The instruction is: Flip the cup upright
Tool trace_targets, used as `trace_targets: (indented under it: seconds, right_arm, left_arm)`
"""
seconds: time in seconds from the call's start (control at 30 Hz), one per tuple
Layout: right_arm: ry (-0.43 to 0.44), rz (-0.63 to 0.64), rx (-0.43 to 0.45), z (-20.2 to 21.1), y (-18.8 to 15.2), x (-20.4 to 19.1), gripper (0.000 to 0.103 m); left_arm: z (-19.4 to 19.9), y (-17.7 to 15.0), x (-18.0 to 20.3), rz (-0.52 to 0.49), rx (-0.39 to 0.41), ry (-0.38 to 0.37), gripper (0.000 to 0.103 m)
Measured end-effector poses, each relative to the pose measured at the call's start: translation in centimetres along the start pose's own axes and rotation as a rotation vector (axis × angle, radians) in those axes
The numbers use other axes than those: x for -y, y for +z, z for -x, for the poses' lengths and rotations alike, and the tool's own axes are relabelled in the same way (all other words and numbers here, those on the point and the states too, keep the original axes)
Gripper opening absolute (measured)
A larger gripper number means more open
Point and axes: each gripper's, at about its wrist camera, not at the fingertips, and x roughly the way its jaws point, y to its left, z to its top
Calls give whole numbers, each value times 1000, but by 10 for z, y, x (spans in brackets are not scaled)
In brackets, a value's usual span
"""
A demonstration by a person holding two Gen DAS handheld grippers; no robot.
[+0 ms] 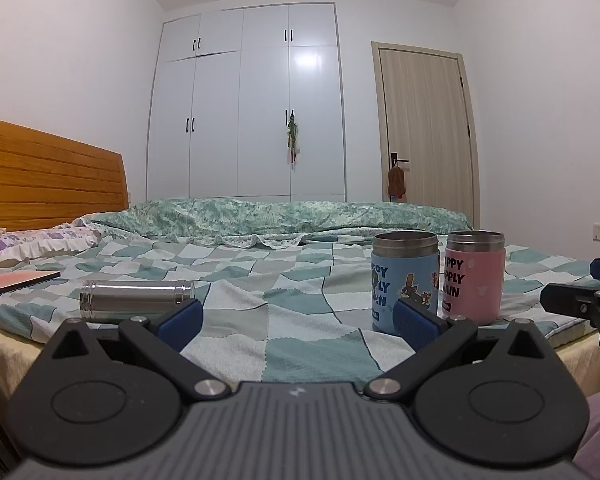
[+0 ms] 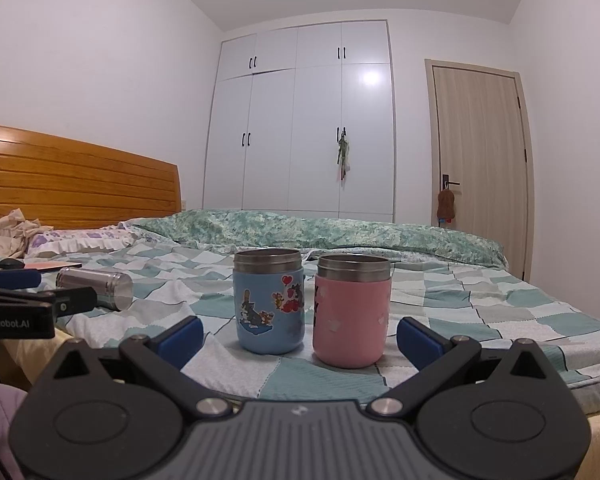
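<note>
A steel cup [image 1: 136, 299] lies on its side on the checked bedsheet, just beyond my left gripper's left fingertip; it also shows at the left of the right wrist view [image 2: 96, 289]. A blue cup [image 1: 404, 284] [image 2: 269, 300] and a pink cup [image 1: 475, 276] [image 2: 353, 310] stand upright side by side. My left gripper [image 1: 298, 322] is open and empty near the bed's front edge. My right gripper [image 2: 300, 338] is open and empty, just in front of the two upright cups.
The bed [image 1: 284, 280] has a rumpled green quilt [image 1: 284, 216] at the back and a wooden headboard [image 1: 48, 176] on the left. A flat tablet-like object [image 1: 20, 280] lies at the far left. A wardrobe [image 1: 248, 112] and a door [image 1: 424, 132] stand behind.
</note>
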Motion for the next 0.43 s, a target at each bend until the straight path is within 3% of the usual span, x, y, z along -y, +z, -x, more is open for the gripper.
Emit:
trace_targets:
  seconds: [0.43]
  right_arm:
    - [1,1,0,0,0,-1,103]
  left_arm:
    - [1,0,2,2,9,1,103]
